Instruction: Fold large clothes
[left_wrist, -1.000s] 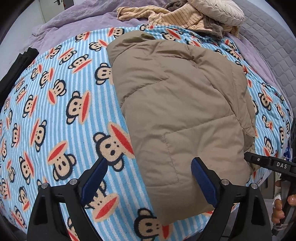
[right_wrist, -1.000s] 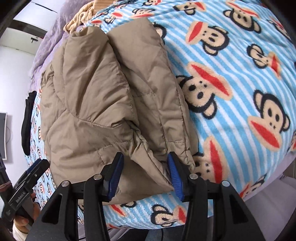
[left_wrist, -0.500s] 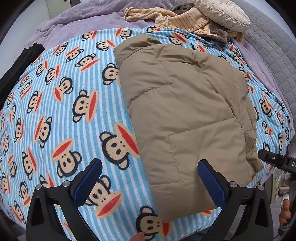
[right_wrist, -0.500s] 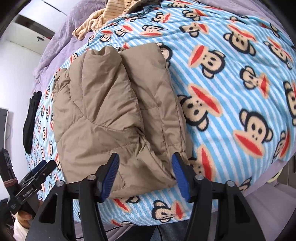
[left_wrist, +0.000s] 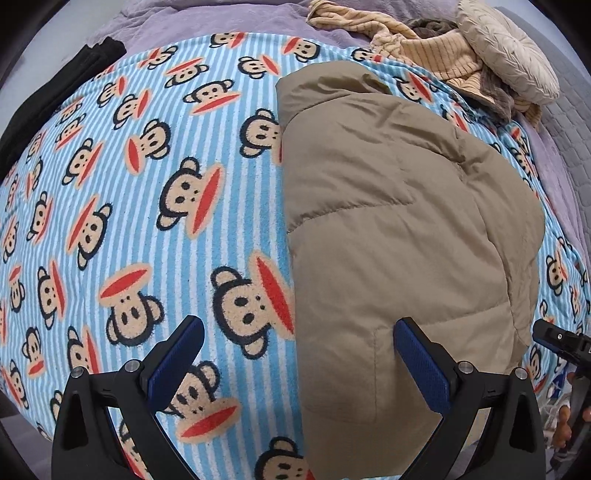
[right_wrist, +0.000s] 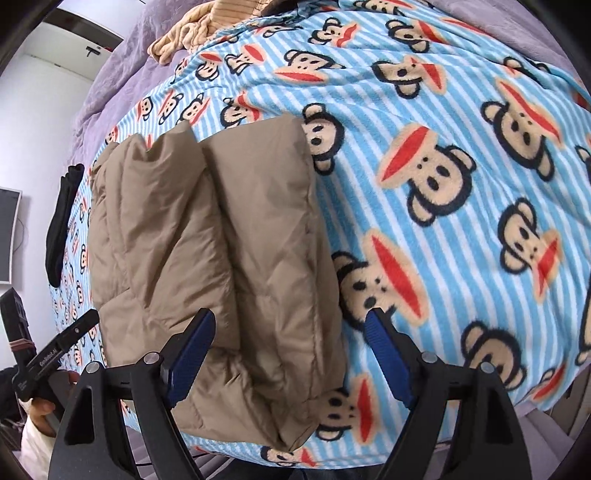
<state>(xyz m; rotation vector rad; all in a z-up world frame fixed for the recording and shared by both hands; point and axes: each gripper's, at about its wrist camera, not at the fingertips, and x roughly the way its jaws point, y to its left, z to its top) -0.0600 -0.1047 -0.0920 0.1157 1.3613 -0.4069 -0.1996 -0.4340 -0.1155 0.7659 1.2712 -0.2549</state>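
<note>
A tan padded jacket (left_wrist: 399, 229) lies folded into a long bundle on a blue striped monkey-print blanket (left_wrist: 147, 206). My left gripper (left_wrist: 297, 358) hovers open over the jacket's near left edge, holding nothing. The same jacket (right_wrist: 221, 258) fills the lower left of the right wrist view. There my right gripper (right_wrist: 291, 354) stands open above the jacket's near right corner, its fingers wide apart and empty. The other gripper's tip (left_wrist: 557, 338) shows at the left wrist view's right edge.
A heap of beige striped clothes (left_wrist: 424, 40) and a cream cushion (left_wrist: 513, 55) lie at the bed's far end. A black garment (left_wrist: 51, 85) rests at the far left on the purple sheet (left_wrist: 229, 18). A hand (right_wrist: 40, 410) holds the left gripper's handle.
The right gripper let go of the jacket's corner, opened wide and pulled back upward. The left gripper stayed open and drifted back and left, so the jacket sits more to its right.
</note>
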